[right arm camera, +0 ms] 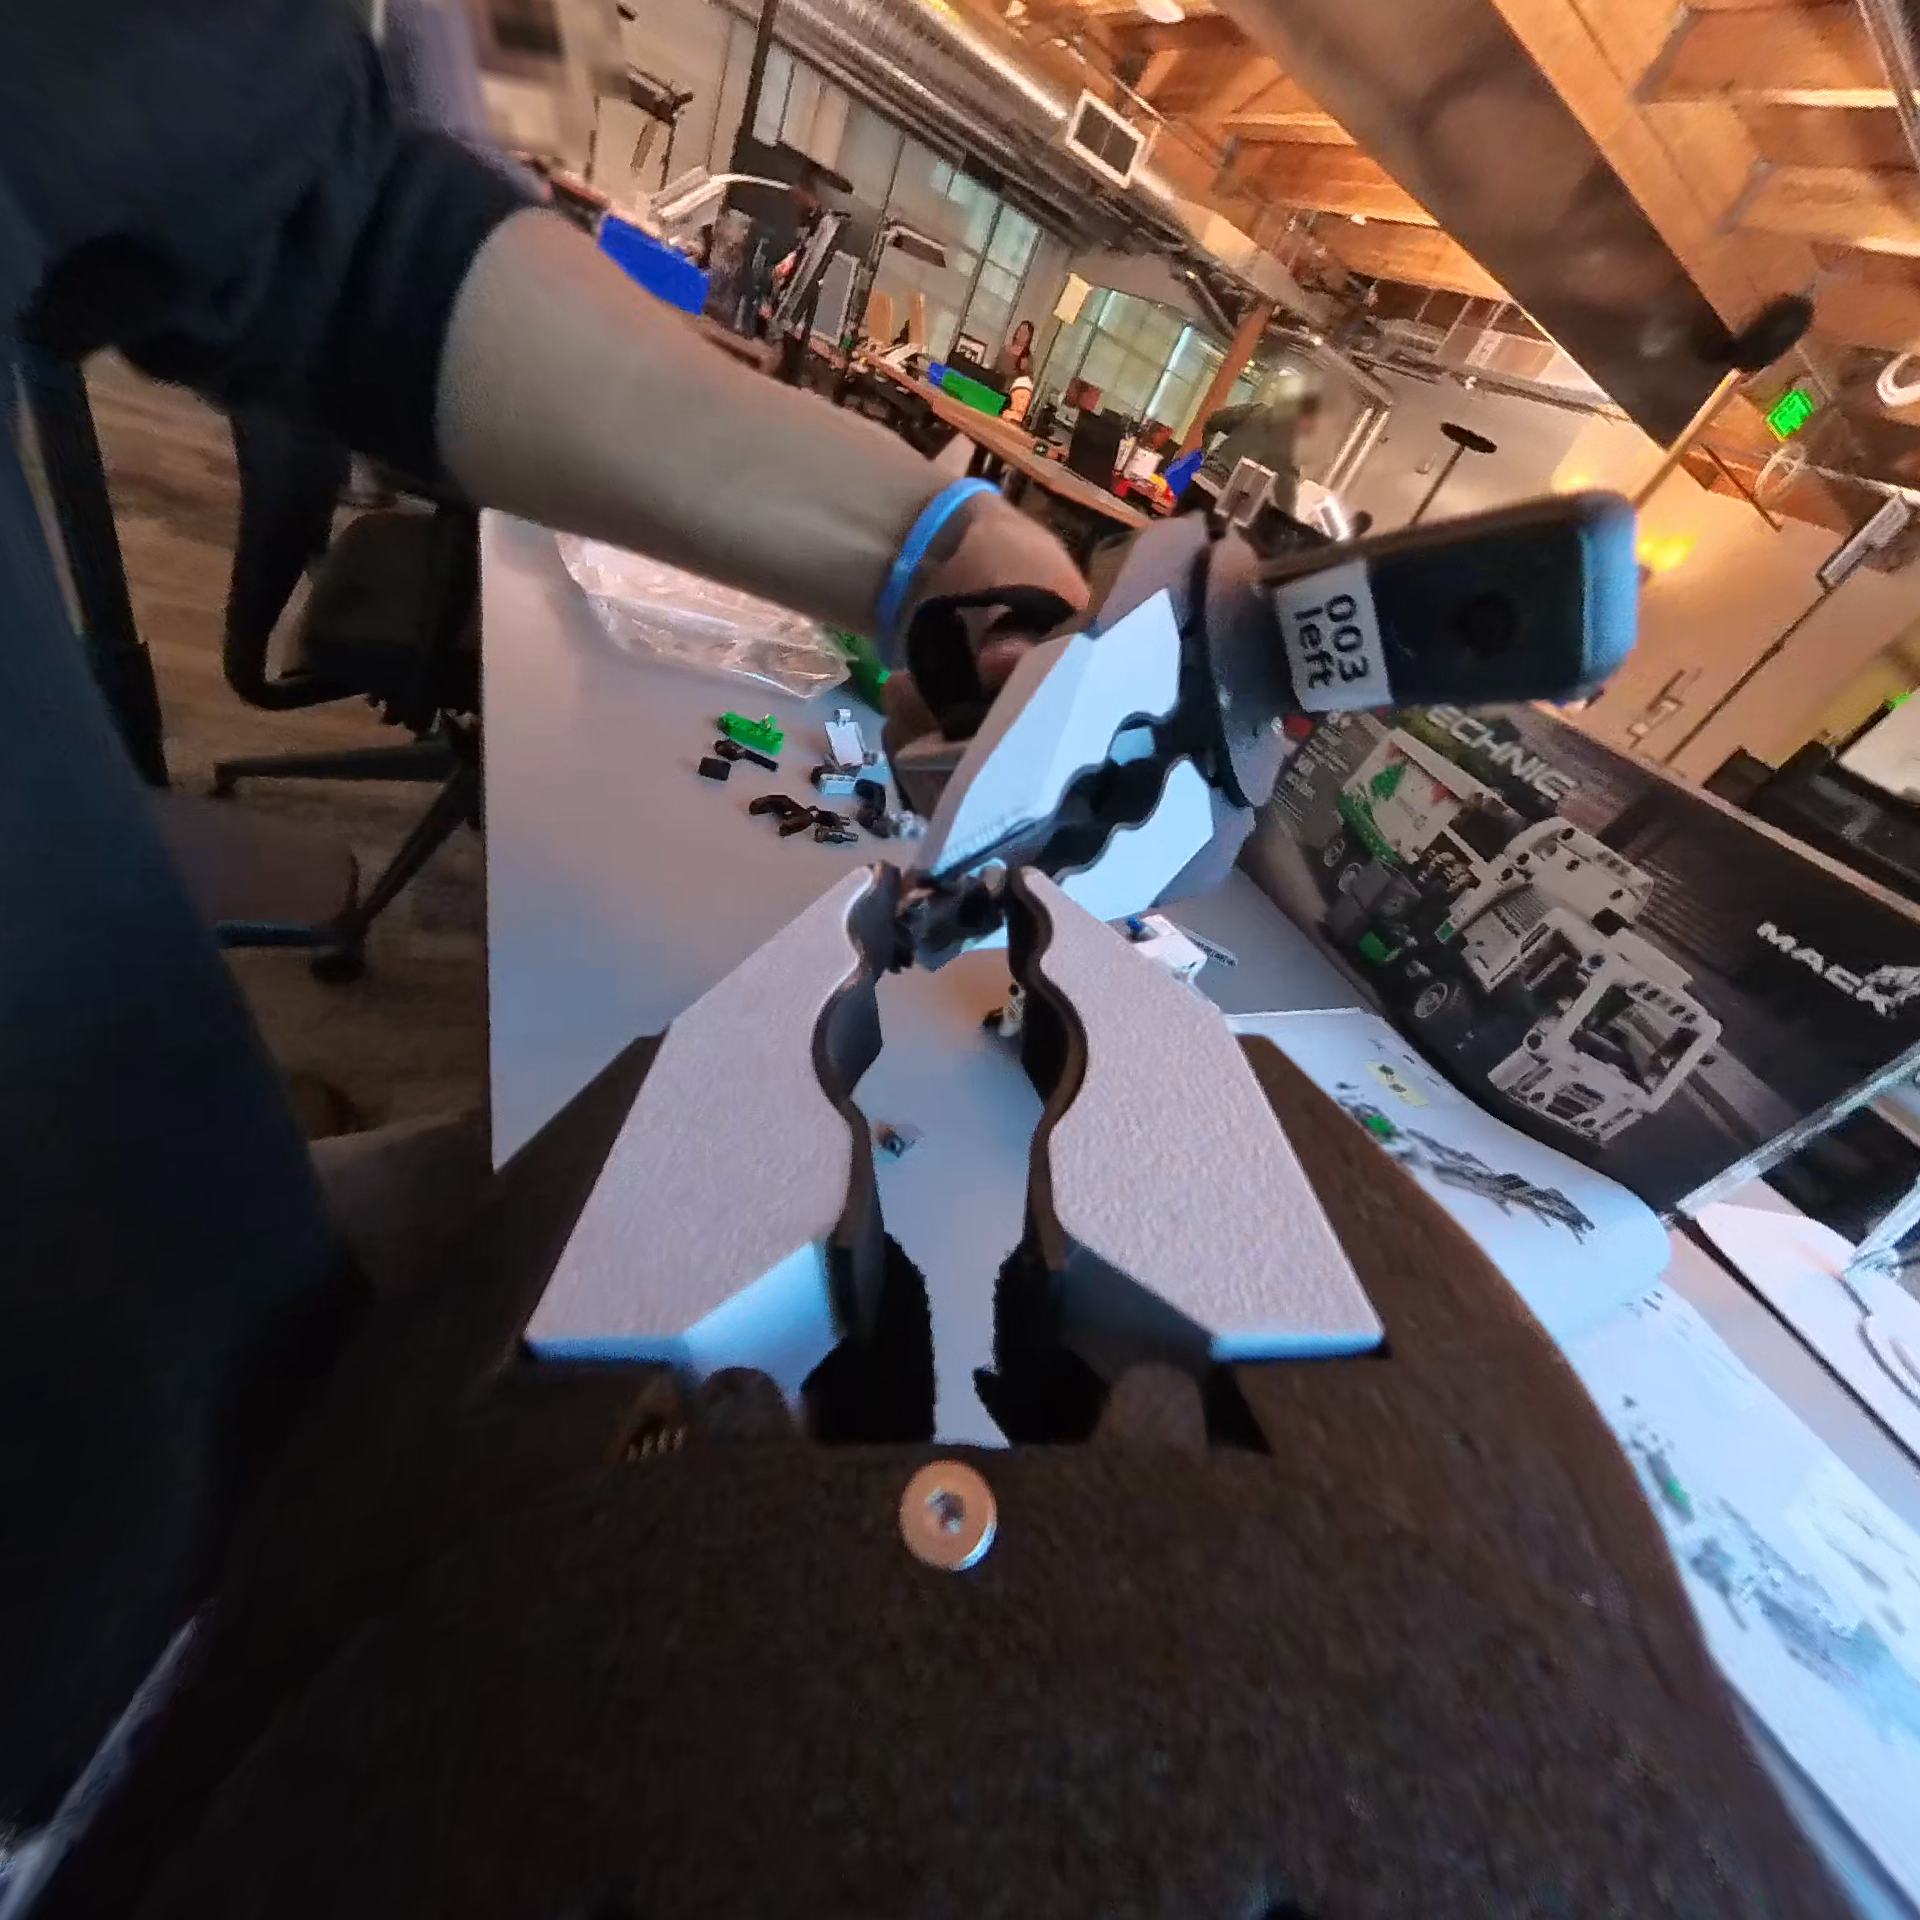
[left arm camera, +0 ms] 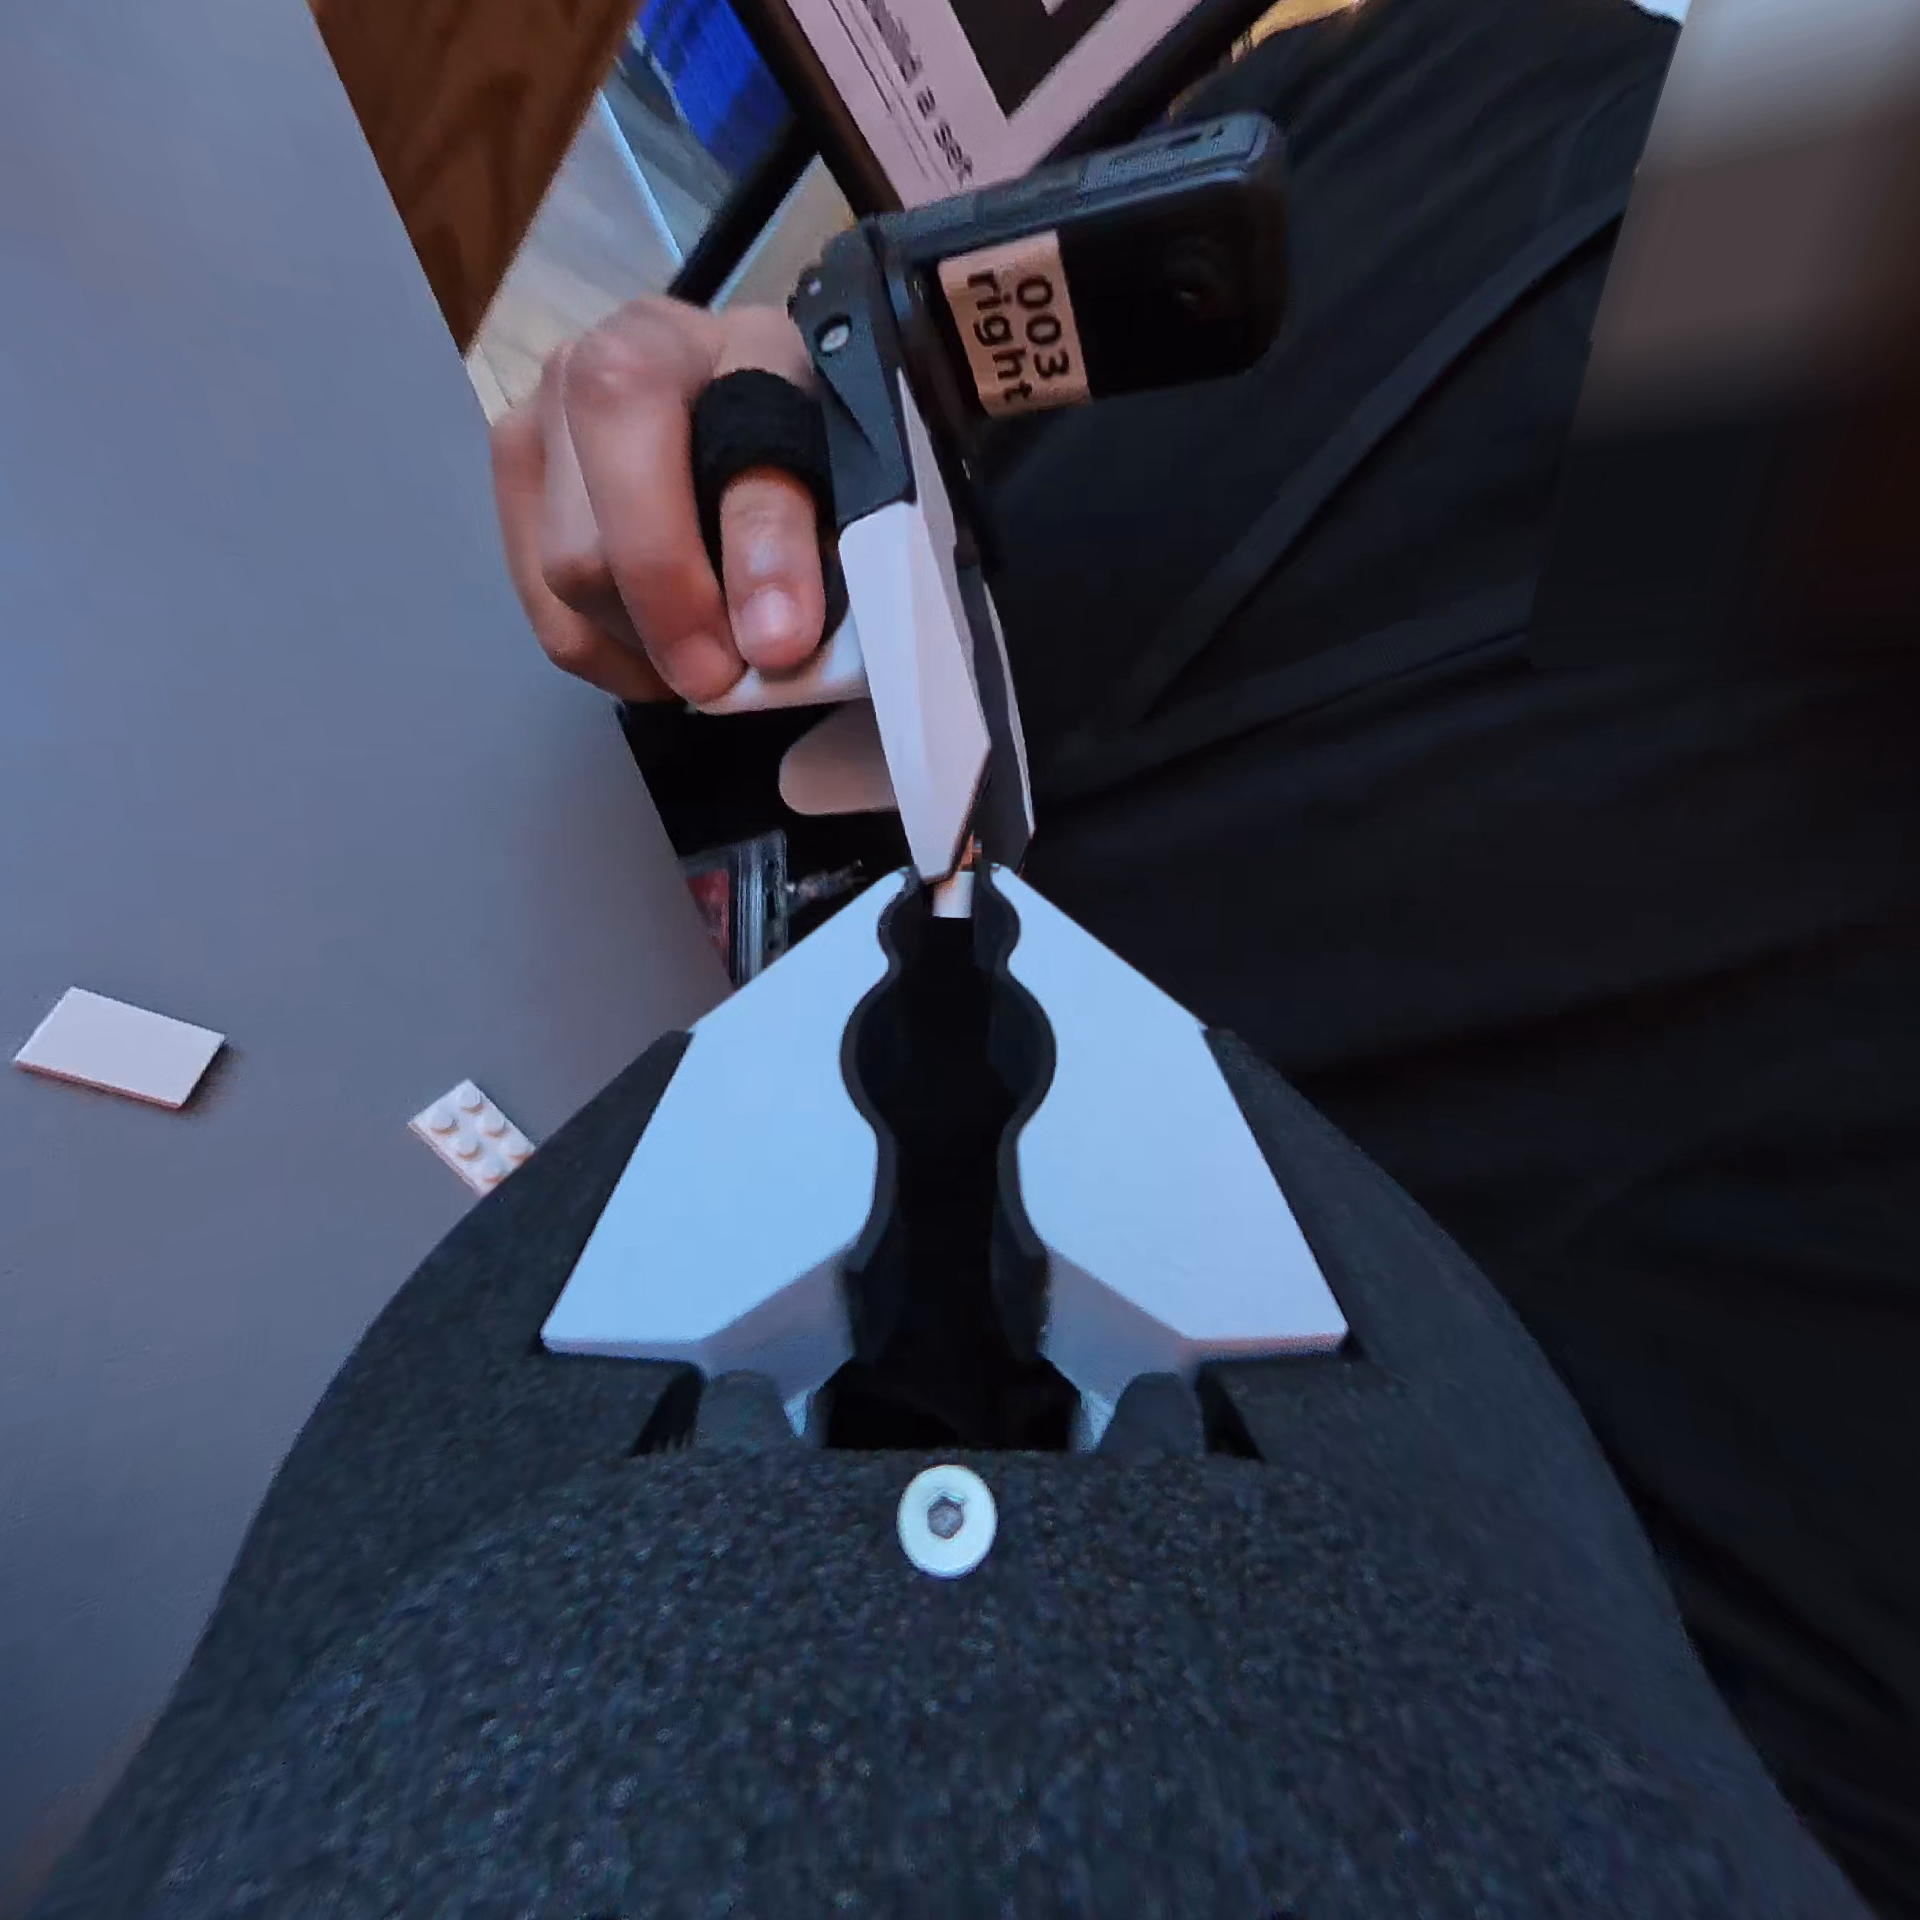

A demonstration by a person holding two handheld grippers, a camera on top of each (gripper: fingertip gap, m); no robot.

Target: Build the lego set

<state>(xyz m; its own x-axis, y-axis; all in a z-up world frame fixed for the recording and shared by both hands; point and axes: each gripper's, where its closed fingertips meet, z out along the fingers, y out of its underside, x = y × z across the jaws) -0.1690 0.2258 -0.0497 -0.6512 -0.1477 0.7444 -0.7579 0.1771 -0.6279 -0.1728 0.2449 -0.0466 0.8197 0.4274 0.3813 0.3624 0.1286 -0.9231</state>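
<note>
Meeting tip to tip above the table (right arm camera: pixel 623 831), left gripper (left arm camera: pixel 951 883) pinching a small piece (left arm camera: pixel 954 896), right gripper (right arm camera: pixel 940 894) parted.

The left gripper (left arm camera: pixel 954 902) was nearly closed, its tips pinching a small white piece (left arm camera: pixel 954 896). The right gripper (left arm camera: pixel 961 847) came down from above, its tips touching the same piece, with a hand (left arm camera: pixel 665 499) on its handle. A flat white tile (left arm camera: pixel 120 1047) and a studded white plate (left arm camera: pixel 473 1135) lay apart on the grey table (left arm camera: pixel 260 727).

Timber ceiling (right arm camera: pixel 1351 156) (warm-lit); far windows (right arm camera: pixel 997 249); office chair (right arm camera: pixel 343 613)
</note>
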